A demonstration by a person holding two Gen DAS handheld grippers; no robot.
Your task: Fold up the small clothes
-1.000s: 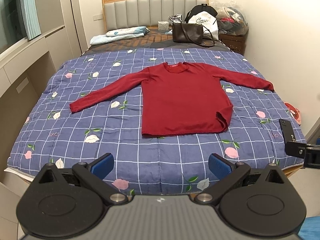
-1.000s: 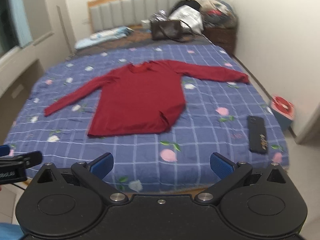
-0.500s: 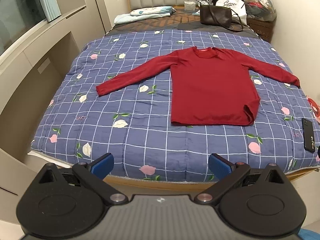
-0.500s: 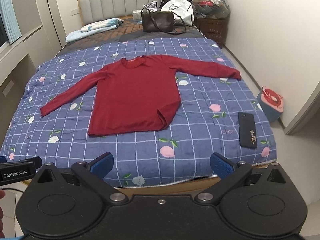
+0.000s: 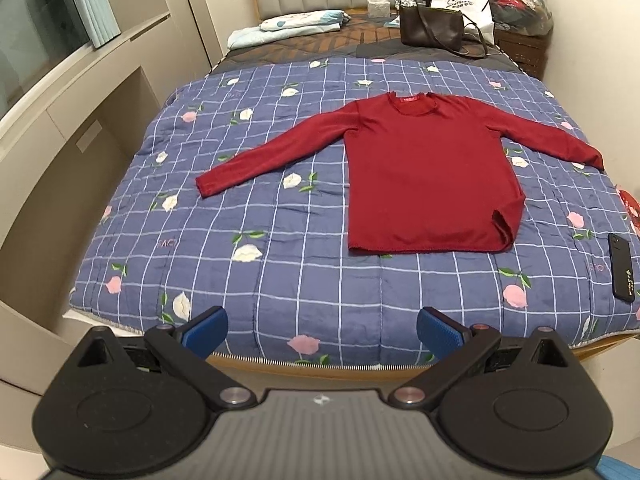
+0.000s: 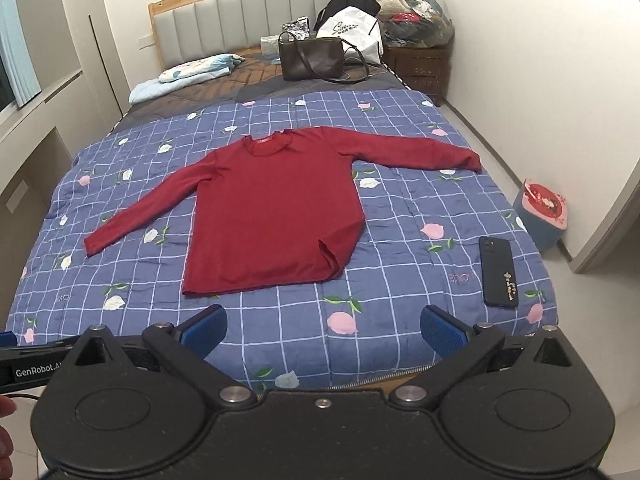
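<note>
Sweater (image 5: pixel 432 176) front and centre, a red long-sleeved one, lying flat on the blue checked quilt (image 5: pixel 280 264) that covers the bed. It sits face up with the collar toward the far headboard and the hem toward the near edge, both sleeves spread wide to left and right. That layout looks deliberate: everything is exposed and easy to reach for a first fold. One flaw shows, a small tuck at the near right corner of the hem, where the cloth curls over itself.

Both tools hang back off the near edge of the bed, well apart from the cloth. Left tool (image 5: pixel 320 326) has its blue pads spread wide with nothing between them. Right tool (image 6: pixel 323 324) matches it, pads wide apart and empty. Folding has not begun, as far as I can judge; this reads as the approach.

Off to the right on the quilt lies a dark phone (image 6: pixel 498 272), clear of the right sleeve. Far back near the headboard stands a brown handbag (image 6: pixel 311 59).

Likely first job: come in over the near edge, and either smooth that curled hem corner or take a sleeve cuff and bring it across the chest. Knit cloth is limp, so a pinch at one point may drag the body askew.
</note>
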